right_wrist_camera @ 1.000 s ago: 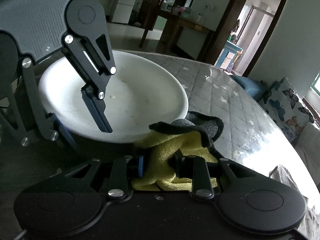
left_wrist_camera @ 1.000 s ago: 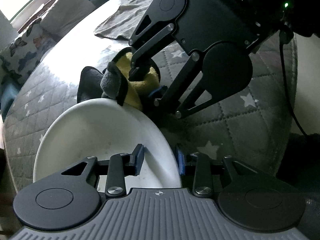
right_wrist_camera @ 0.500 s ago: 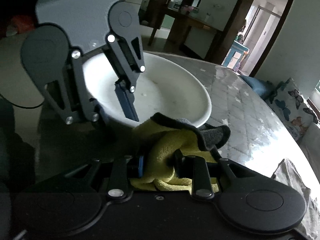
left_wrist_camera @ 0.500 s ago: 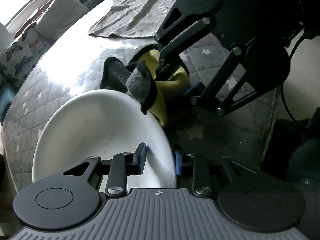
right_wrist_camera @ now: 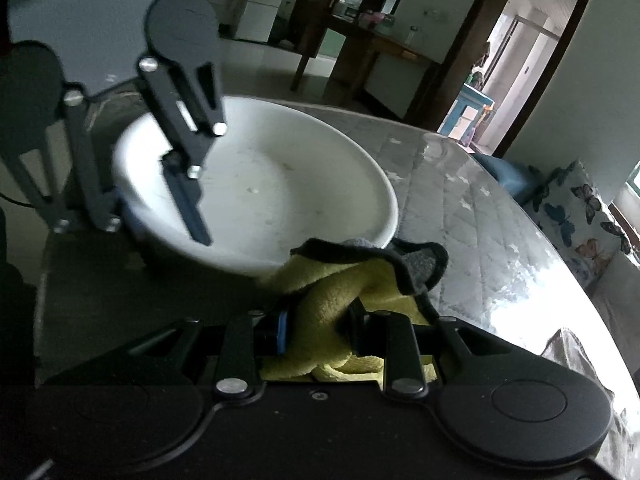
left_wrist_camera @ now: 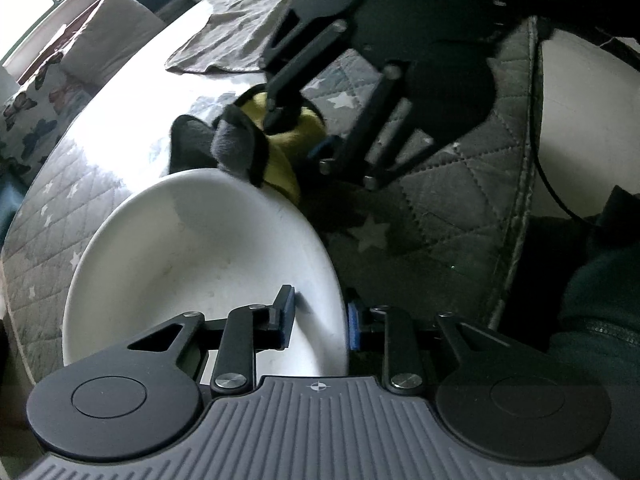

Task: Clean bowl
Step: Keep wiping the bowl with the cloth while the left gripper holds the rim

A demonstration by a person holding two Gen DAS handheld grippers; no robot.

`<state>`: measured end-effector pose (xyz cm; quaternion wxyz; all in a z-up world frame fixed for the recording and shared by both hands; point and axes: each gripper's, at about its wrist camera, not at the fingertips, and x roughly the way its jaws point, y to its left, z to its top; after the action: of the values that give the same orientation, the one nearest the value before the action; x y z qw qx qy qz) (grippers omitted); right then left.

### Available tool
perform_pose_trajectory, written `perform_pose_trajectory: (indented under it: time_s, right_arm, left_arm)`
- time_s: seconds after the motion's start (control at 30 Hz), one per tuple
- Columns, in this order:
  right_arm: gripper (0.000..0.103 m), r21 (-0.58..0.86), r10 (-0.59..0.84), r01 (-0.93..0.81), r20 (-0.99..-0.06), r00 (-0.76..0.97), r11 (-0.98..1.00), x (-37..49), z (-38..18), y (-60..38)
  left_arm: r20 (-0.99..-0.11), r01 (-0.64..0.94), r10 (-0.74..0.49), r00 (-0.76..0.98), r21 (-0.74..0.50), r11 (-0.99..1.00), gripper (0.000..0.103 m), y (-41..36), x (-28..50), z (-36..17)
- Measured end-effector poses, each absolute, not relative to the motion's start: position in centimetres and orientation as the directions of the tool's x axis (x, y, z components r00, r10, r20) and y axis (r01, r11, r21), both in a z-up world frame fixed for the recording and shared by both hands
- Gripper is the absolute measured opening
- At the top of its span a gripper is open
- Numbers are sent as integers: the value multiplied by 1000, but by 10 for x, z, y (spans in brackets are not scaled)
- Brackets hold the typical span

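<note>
Left gripper: jaws clamped on bowl rim | right gripper: jaws clamped on cloth (touching the rim at frame centre, bowl interior beyond, upper left).

Home: quilted star-print tabletop, butterfly cushions, fridge, wooden sideboard, open doorway behind.

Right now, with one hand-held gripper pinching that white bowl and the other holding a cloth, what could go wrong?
1. The left hand-held gripper grips the white bowl only by its rim, one finger inside and one outside; a hard wipe might tip it or make it slip free.
2. The yellow-and-grey cloth in the right hand-held gripper is bunched, with loose folds hanging out, so it may snag on the rim or wipe unevenly.
</note>
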<state>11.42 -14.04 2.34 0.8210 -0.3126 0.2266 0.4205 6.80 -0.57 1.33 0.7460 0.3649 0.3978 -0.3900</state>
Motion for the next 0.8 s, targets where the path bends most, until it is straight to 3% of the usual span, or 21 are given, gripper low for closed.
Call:
perform_pose_trajectory:
  time_s: [0.67,0.8]
  right_arm:
    - [25,-235,496,-746,-619,609,623,148,23,-147]
    - [24,-230,474,-705,-598,646,671,145,30,-152]
  left_arm:
    - [-876,834,-285,388,203,512,28,-2,70,17]
    - [-864,809,-292,411,197,554,35,3,68,23]
